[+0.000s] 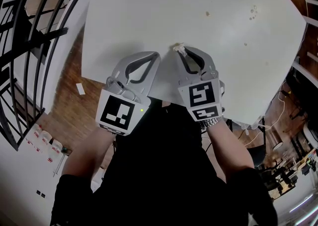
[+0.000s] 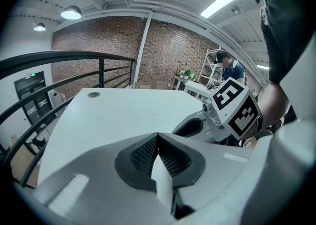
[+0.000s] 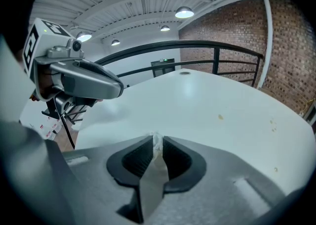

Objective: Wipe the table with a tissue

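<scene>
A white table (image 1: 149, 6) carries a few small brownish crumbs (image 1: 207, 14), with more of them further right (image 1: 253, 10). Both grippers hover side by side over its near edge. My right gripper (image 1: 180, 49) is shut on a small wad of white tissue (image 1: 177, 46) that pokes out past its tips; the tissue (image 3: 157, 142) shows pinched between the dark pads in the right gripper view. My left gripper (image 1: 157, 55) is shut, tips close to the right one, and I see nothing held at its tips. The crumbs (image 3: 220, 116) lie ahead to the right.
A black metal railing (image 1: 30, 31) runs along the table's left side above a wooden floor (image 1: 64, 96). A round cable hole (image 2: 92, 94) sits at the table's far end. Shelves and a person (image 2: 228, 68) stand by the brick wall beyond.
</scene>
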